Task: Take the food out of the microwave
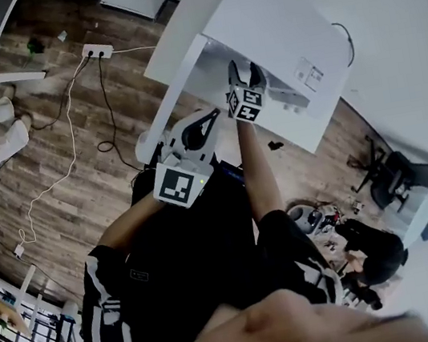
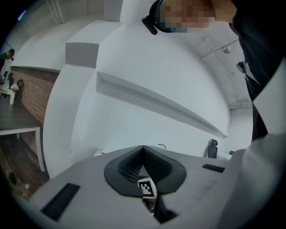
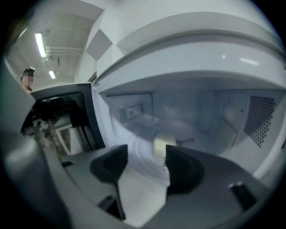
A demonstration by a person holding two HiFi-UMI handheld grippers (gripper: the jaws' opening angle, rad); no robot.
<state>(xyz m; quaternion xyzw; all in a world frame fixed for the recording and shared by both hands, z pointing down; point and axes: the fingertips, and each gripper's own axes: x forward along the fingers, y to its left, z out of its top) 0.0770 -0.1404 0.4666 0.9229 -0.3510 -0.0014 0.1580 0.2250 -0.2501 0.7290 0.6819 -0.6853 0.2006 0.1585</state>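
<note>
Blurred pale food (image 3: 163,144) inside microwave (image 3: 201,58)

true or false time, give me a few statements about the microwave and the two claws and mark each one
1. The microwave has its door open. True.
2. The right claw is shut on the food. False: its jaws stand apart, and the pale food lies beyond them, inside the microwave.
3. The left claw has its jaws together with nothing gripped. True.
4. The microwave is empty. False: the food lies inside it.
</note>
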